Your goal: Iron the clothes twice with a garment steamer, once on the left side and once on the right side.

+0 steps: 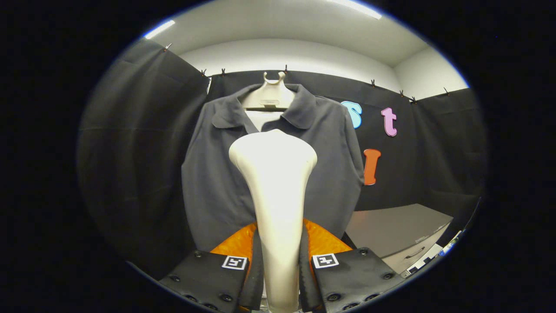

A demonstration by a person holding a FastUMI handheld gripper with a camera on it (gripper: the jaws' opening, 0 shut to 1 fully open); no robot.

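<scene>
A dark grey collared shirt [217, 182] hangs on a cream hanger [270, 93] in front of the black cloth wall. A cream garment steamer [278, 182] stands upright between my fingers, and my gripper [280, 265] is shut on its handle. The steamer's wide head rises in front of the middle of the shirt, just below the open collar. Whether the head touches the fabric cannot be told. The steamer hides the shirt's centre strip.
A grey cabinet [399, 230] with a drawer handle stands low to the right of the shirt. Black cloth walls [134, 165] close in the booth on the left, back and right. A white ceiling with strip lights is above.
</scene>
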